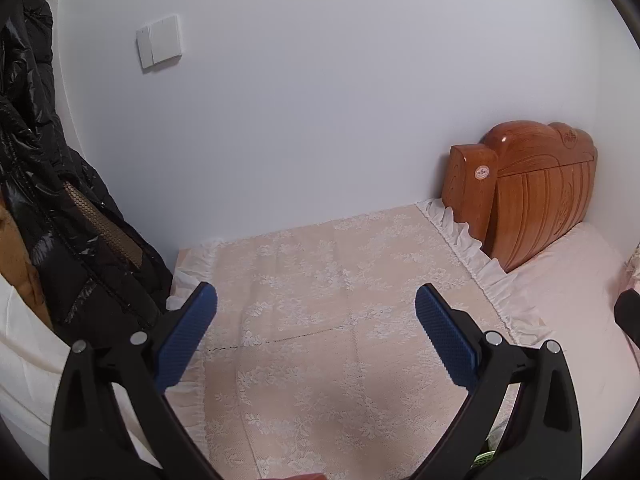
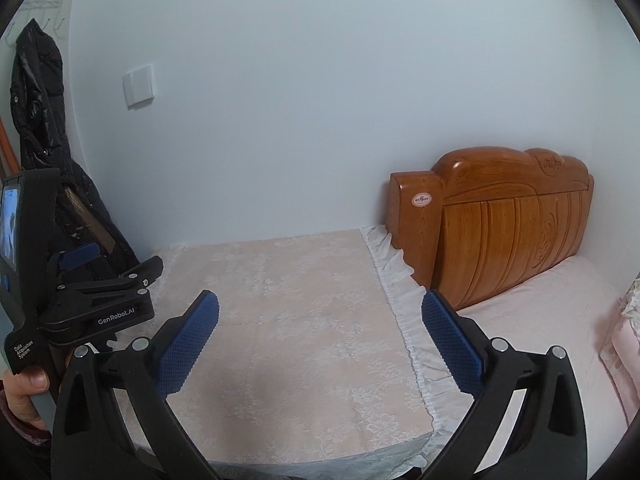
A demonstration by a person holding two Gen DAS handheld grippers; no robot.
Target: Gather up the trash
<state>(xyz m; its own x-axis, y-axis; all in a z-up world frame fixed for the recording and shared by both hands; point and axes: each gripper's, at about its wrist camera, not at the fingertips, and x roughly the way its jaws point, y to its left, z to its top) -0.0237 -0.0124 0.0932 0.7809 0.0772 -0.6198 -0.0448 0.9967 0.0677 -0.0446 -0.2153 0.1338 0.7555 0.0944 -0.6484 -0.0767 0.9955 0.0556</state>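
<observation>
No trash shows on the surface ahead in either view. My left gripper is open and empty, its blue pads spread wide above a pink lace cloth on a low surface. My right gripper is open and empty above the same lace cloth. The left gripper's body shows at the left of the right wrist view, held in a hand. A bit of something green peeks out at the bottom right of the left wrist view, mostly hidden behind the right finger.
A carved wooden headboard stands right of the cloth against the white wall, also in the right wrist view. A pink bed sheet lies beside it. A black puffer coat hangs at the left. A wall switch sits above.
</observation>
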